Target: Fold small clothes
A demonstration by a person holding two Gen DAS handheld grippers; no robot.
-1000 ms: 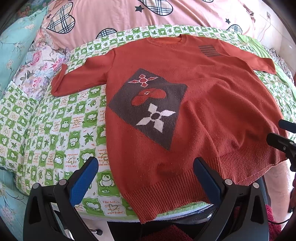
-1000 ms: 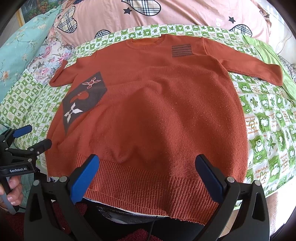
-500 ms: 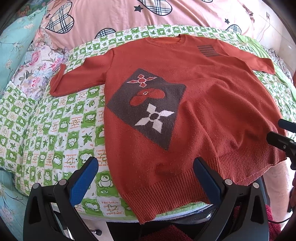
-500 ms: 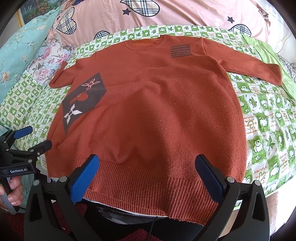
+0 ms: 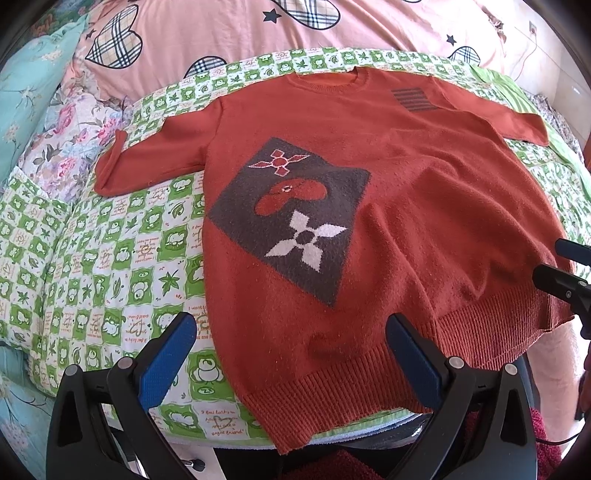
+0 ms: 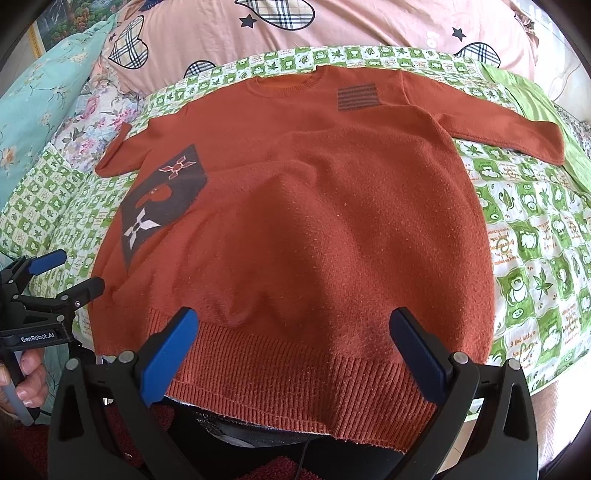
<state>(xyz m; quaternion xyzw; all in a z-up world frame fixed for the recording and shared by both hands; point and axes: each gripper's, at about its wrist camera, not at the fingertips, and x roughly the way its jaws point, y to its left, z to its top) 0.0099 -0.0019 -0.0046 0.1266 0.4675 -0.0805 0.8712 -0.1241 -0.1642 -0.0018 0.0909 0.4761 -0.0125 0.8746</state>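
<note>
Here, left gripper [image 5: 290,354]: its two blue-padded fingers [image 5: 168,360] stood wide apart and held nothing; the left one hung over the quilt, the right one over the ribbed hem.
Right gripper [image 6: 293,350]: fingers [image 6: 419,350] spread just as wide, empty, both poised over the hem band at the bottom of the frame; whether the pads touched the knit could not be told.
Hand [image 6: 27,384]: at the lower left edge of the right wrist view, wrapped round the handle of the left gripper.
Sweater [image 5: 388,229]: an orange-red knit lying flat, front up, filling the middle of both views.
Long axis: ran from the hem at the bottom of the frame up to the round neckline [image 6: 286,83] at top centre.
Sleeves: stretched out sideways, the left cuff [image 5: 110,166] toward the upper left with its end turned up, the right cuff [image 6: 550,142] toward the upper right.
Markings: dark diamond patch [image 5: 291,218] left of centre, striped grey patch [image 6: 358,96] near the neckline.
Hem [image 6: 295,384]: overhung the near edge of the bed, with a few soft wrinkles just above it.
Quilt [image 5: 110,266]: green and white checks, bare and open on the left of the sweater and on its right.
Pink bedding [image 6: 369,26]: across the top of the frame, beyond the neckline.
</note>
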